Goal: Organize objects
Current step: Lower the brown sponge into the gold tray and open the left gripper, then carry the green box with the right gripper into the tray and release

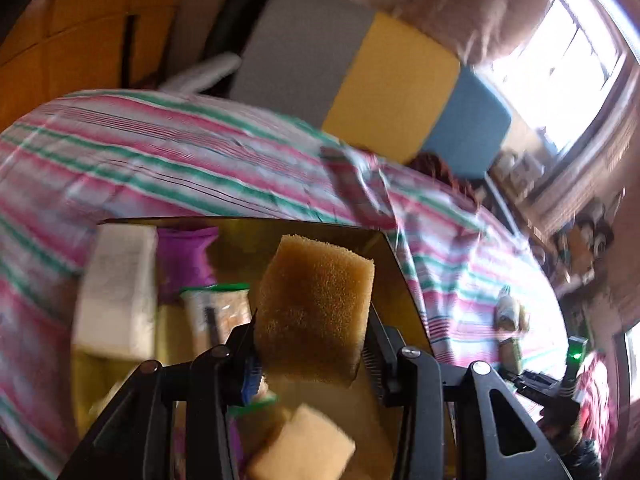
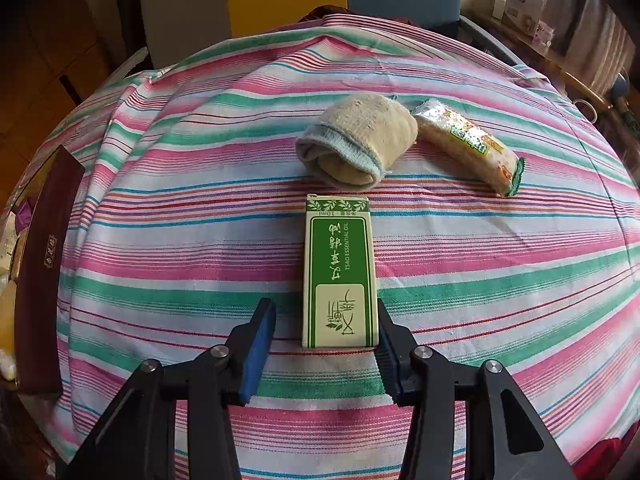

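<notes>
The left gripper (image 1: 312, 344) clamps a brown sponge (image 1: 314, 312) above the dark box (image 1: 394, 264) of odds and ends, while the right gripper (image 2: 324, 344) stands open around the green-and-white carton (image 2: 340, 276) lying on the striped cloth (image 2: 160, 240)

I see left wrist cam close over the box (image 1: 384, 248), angled down, blurred. Right wrist cam looks steeply down, near. Both share the striped cloth (image 2: 160, 208).

striped cloth (image 2: 480, 264) | bright window (image 1: 560, 64) | cushions (image 1: 400, 80), possibly headboard
</notes>
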Demonstrator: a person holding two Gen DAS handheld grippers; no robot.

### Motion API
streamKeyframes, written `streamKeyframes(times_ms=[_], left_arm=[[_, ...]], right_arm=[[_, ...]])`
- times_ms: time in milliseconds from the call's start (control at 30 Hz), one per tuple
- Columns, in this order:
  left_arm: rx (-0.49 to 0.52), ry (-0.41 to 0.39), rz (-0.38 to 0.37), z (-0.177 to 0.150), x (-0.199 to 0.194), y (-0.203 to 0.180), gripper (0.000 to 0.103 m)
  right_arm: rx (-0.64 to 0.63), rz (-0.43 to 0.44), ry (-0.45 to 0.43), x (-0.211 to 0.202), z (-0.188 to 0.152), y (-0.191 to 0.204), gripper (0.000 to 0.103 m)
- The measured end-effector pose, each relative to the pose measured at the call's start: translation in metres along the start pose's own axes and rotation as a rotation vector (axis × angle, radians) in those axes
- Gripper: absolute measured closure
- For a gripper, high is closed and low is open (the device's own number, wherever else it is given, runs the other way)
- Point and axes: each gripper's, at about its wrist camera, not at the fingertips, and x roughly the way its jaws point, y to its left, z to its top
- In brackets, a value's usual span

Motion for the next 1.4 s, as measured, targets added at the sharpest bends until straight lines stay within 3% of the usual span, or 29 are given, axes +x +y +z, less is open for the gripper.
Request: streamKeyframes(times_ms=[233,300,433,533,667,833,967,1133,1300,1367,1400], left_arm=[[0.057,0.117,0.137,0.016,0.069,0.001,0.061],[0.058,0.117,0.153,0.017,0.075,0.005,0.059],[0.058,0.116,0.191,0.021,0.079,0.010,0.043],[0.068,0.094,0.181,0.019,0.068,0.009,0.024],[0.079,0.064,0.190,0.019,0.048,0.005,0.024],[0.117,-0.034,0.222,0.002,0.007,-0.007,0.024],[0.152,-0.084,0.194,-0.025,-0.026,-0.018,0.024],[0.141,-0.068,0.117,-0.064,-0.051,-0.024,0.024],[0.175,-0.083,0.139,-0.097,-0.069,-0.033,0.024],[0.167,-0.080,0.117,-0.105,-0.076,-0.033,0.024],[0.158,-0.080,0.107,-0.107,-0.079,-0.031,0.024]], right_arm=[[-0.002,0.001,0.001,0.001,0.001,0.000,0.054],[-0.001,0.002,0.001,0.001,0.000,0.000,0.054],[-0.001,0.002,0.000,0.001,0.000,0.001,0.054],[0.009,0.005,0.001,0.001,0.000,0.001,0.054],[0.012,0.009,0.002,0.002,0.000,0.002,0.052],[0.022,0.032,0.005,0.002,0.000,0.001,0.045],[0.066,0.074,0.008,0.000,0.002,-0.005,0.042],[0.155,0.144,0.002,0.000,0.003,-0.017,0.041],[0.117,0.087,-0.008,0.001,0.002,-0.011,0.054],[0.104,0.061,-0.010,0.001,0.002,-0.010,0.069],[0.101,0.058,-0.010,0.001,0.002,-0.010,0.071]])
